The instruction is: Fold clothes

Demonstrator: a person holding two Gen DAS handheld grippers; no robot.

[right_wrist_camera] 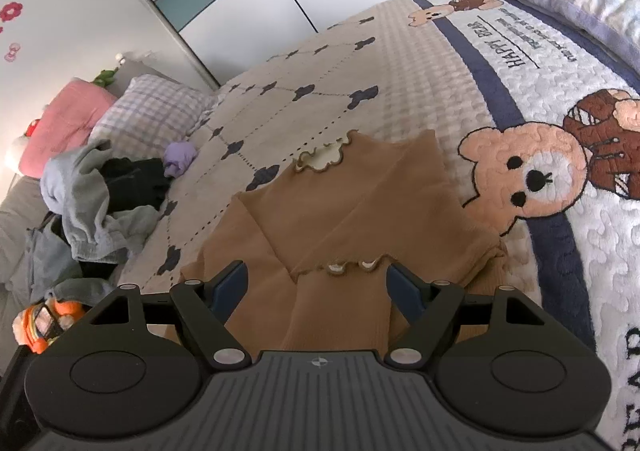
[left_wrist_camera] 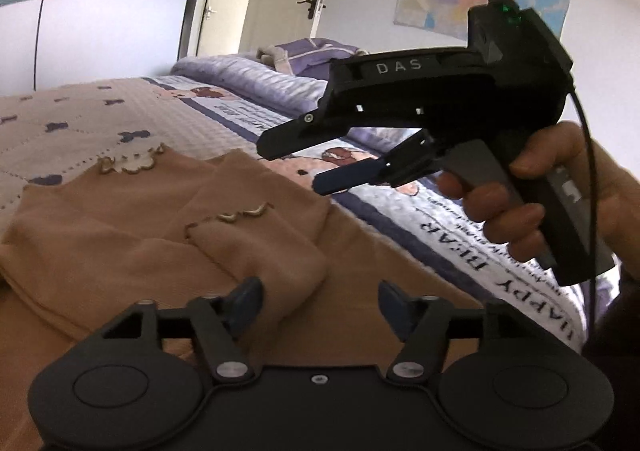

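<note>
A tan ribbed top (left_wrist_camera: pixel 132 227) (right_wrist_camera: pixel 332 207) with cream scalloped trim lies on the bed, its sleeves folded in across the body. My left gripper (left_wrist_camera: pixel 320 301) hovers open just above the garment's near fold, nothing between its fingers. In the left wrist view my right gripper (left_wrist_camera: pixel 294 165) is held by a hand (left_wrist_camera: pixel 532 195) above the bed to the right of the top, its fingers apart. Seen from its own camera, my right gripper (right_wrist_camera: pixel 316 283) stands open over a folded sleeve cuff (right_wrist_camera: pixel 352 265), fingers on either side without clamping it.
The quilted bedspread (right_wrist_camera: pixel 400 91) has a bear print and a dark blue stripe. A heap of grey and black clothes (right_wrist_camera: pixel 100 203) lies at the left edge near a plaid pillow (right_wrist_camera: pixel 156 111). A purple blanket (left_wrist_camera: pixel 256 79) sits at the bed's far end.
</note>
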